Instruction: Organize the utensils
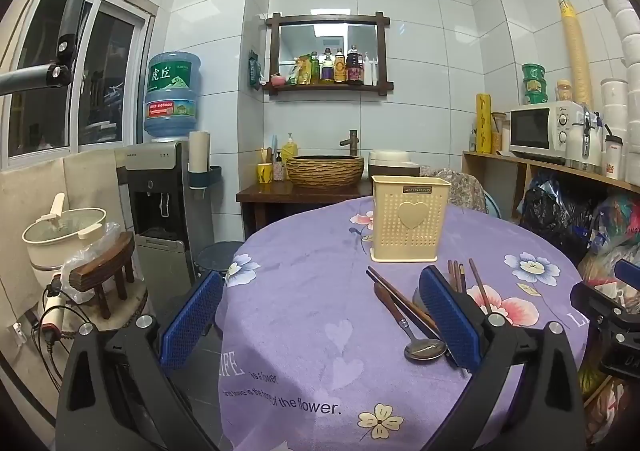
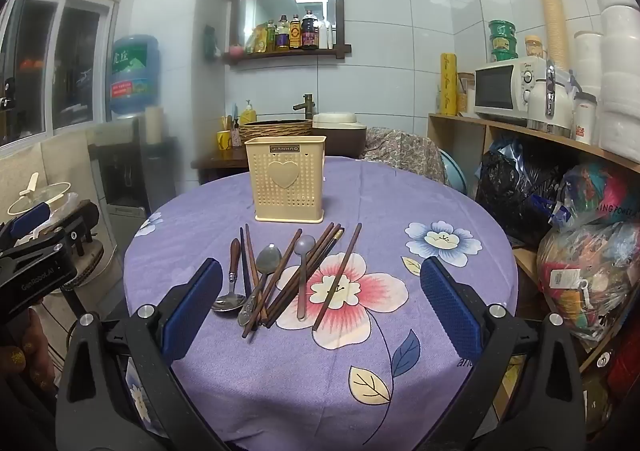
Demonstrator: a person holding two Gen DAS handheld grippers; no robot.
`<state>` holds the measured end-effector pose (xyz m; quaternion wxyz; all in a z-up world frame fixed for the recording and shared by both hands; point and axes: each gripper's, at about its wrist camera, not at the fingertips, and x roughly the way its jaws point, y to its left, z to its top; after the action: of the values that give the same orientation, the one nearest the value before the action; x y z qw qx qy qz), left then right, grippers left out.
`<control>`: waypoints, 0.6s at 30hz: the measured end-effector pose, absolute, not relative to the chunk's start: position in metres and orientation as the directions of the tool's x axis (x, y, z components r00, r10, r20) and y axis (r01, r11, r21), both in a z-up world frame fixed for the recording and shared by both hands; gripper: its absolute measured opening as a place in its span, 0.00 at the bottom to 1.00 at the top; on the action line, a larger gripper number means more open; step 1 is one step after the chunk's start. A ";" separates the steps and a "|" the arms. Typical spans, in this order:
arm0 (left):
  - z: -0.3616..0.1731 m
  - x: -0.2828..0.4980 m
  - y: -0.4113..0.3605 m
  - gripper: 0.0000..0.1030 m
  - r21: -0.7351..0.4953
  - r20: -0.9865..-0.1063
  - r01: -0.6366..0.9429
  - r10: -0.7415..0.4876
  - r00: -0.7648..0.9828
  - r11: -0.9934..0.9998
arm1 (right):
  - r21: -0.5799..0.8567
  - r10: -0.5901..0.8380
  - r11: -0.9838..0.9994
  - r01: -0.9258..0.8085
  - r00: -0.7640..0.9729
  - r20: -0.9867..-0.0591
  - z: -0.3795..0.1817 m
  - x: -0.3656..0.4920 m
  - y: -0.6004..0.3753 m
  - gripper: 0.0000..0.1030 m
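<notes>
Several chopsticks [image 2: 338, 279] and three spoons [image 2: 234, 275] lie fanned mid-tabletop [image 2: 440, 211], long axes running toward the upright cream utensil holder [image 2: 286, 179] just behind them. Bare purple cloth surrounds the pile. Left hand-held gripper [image 1: 320, 315] and right hand-held gripper [image 2: 320, 303] both gape wide, holding nothing.

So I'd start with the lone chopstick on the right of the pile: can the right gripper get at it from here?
Probably yes: the right gripper is open, the chopstick lies apart from the pile, nothing above it.
</notes>
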<state>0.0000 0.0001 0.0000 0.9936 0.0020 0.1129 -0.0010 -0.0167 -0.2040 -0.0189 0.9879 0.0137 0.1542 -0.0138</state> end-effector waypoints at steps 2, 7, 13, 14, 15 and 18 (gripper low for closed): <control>0.000 0.000 0.000 0.95 0.005 -0.225 0.008 -0.006 0.974 1.000 | 0.022 -0.023 0.999 0.032 0.952 -0.305 -0.019 -0.017 -0.204 0.95; -0.003 -0.001 -0.003 0.95 0.014 -0.226 0.007 -0.004 0.974 1.000 | 0.021 -0.023 0.999 0.031 0.952 -0.304 -0.019 -0.016 -0.204 0.95; -0.002 -0.002 -0.002 0.95 0.014 -0.227 0.010 -0.006 0.974 1.000 | 0.023 -0.022 0.999 0.031 0.952 -0.305 -0.019 -0.016 -0.204 0.95; -0.002 -0.003 -0.002 0.95 0.014 -0.227 0.010 -0.006 0.974 1.000 | 0.022 -0.023 0.999 0.031 0.952 -0.305 -0.019 -0.016 -0.204 0.95; -0.003 -0.003 -0.002 0.95 0.014 -0.227 0.010 -0.007 0.974 1.000 | 0.022 -0.024 0.999 0.032 0.952 -0.305 -0.020 -0.016 -0.204 0.95; -0.002 -0.001 -0.001 0.95 0.013 -0.227 0.009 -0.006 0.974 1.000 | 0.022 -0.023 0.999 0.031 0.952 -0.305 -0.020 -0.016 -0.203 0.95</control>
<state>-0.0013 -0.0012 -0.0025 0.9935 0.0068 0.1140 -0.0036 -0.0161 -0.2035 -0.0201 0.9878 0.0131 0.1544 -0.0139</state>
